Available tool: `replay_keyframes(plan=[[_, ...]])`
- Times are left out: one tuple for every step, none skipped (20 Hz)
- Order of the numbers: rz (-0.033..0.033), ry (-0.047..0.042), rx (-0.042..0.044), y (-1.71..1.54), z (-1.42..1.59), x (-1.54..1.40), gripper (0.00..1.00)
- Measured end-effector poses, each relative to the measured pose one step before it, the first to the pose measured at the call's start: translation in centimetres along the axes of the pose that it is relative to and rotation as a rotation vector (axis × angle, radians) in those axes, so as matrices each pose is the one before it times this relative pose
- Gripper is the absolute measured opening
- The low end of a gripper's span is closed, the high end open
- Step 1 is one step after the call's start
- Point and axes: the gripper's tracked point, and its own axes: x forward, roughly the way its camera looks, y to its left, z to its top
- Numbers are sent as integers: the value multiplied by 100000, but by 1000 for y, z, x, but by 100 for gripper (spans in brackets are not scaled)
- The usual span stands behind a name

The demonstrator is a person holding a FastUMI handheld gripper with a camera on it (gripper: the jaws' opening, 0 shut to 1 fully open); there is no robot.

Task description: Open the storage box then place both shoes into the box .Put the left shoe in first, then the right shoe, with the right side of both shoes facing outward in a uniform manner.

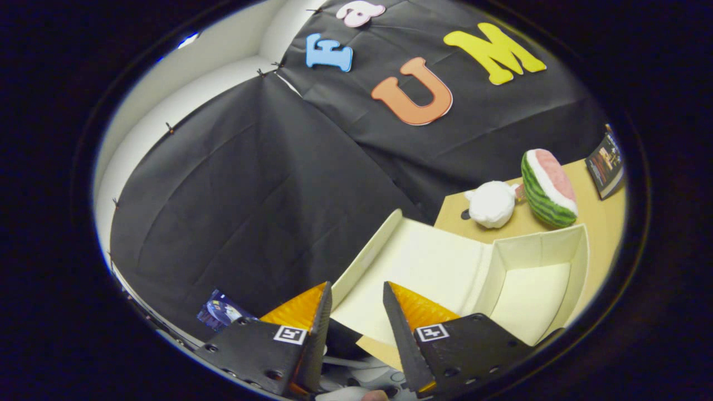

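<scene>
Cream storage box [535,278] on the tan table, lid flung open (interior bare), just beyond the fingers.

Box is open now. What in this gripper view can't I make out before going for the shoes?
- Storage box: near floor hidden behind the gripper, whose jaws stand open on nothing.
- Things below the jaws: cut off, unidentifiable.
- Book: cut by the view's edge.
- Card: too small.

The scene is viewed from a fisheye camera carried on the claw [356,301], aimed forward along its two fingers, which are seen parted at the bottom. The view is strongly tilted and is held close above the open box [501,273] on the desk [590,206]. The booth wall is faced beyond the box.
</scene>
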Motion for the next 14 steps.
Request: replay_keyframes(plan=[[-3011,-1082,-2119,-355,-96,-287,56],[-3491,-1739,-2175,-490,259,-240,62],[-3633,-1857,-2209,-386,337,-535,68],[-3882,-1893,-2194,-743,295,-535,74],[-3987,-2169,-1854,-777,258,-695,79],[-3545,-2741,-1707,-739,295,-656,84],[-3635,-2193,-2293,-750,326,-905,84],[-3450,-2072,-2259,-718,363,-736,84],[-3210,-1941,-1975,-807,321,-1041,84],[-3284,-1619,-1571,-1022,467,-952,84],[-3249,-1435,-1060,-1268,309,-896,87],[-3121,-1516,-1005,-1275,479,-943,89],[-3427,-1250,-1374,-1535,514,-932,89],[-3134,-1065,-1182,-1800,366,-726,89]])
